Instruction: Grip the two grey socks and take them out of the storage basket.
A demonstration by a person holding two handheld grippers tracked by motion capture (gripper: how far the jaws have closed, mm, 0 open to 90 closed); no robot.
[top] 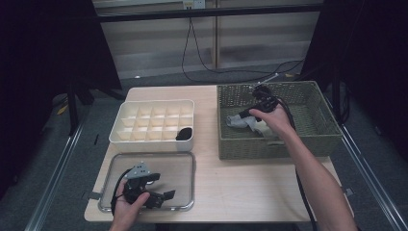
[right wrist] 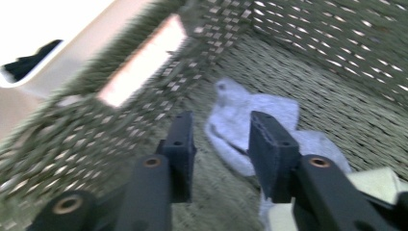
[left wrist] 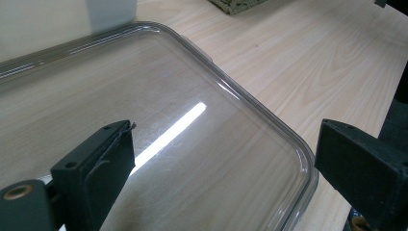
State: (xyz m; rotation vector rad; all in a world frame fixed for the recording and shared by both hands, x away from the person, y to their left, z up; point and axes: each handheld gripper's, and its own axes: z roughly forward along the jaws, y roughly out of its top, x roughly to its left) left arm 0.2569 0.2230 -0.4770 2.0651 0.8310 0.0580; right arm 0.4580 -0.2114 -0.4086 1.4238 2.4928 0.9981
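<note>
The wooden counter carries everything, laid out so that each side is served by its own hand. The woven basket is set at the right, within reach of the right arm, and holds the loose laundry: a pale grey-blue sock lies crumpled on its floor near the left wall, with a cream-coloured piece just beside it. To the left, the white divided organiser is placed as the likely destination; one dark rolled item is already seated in a front compartment at its right end, while the other cells appear bare. In front of the organiser, a clear plastic lid is laid flat on the counter, presumably set aside so that the compartments stay accessible.

The right tongs are lowered into the basket and aimed at the sock, their jaws held roughly half open and straddling a fold of the fabric; nothing is gripped yet, since the pads are not seen pressing on the cloth. The left tongs are parked over the lid, jaws spread wide and empty, apparently kept out of the way until a second grip is needed.
</note>
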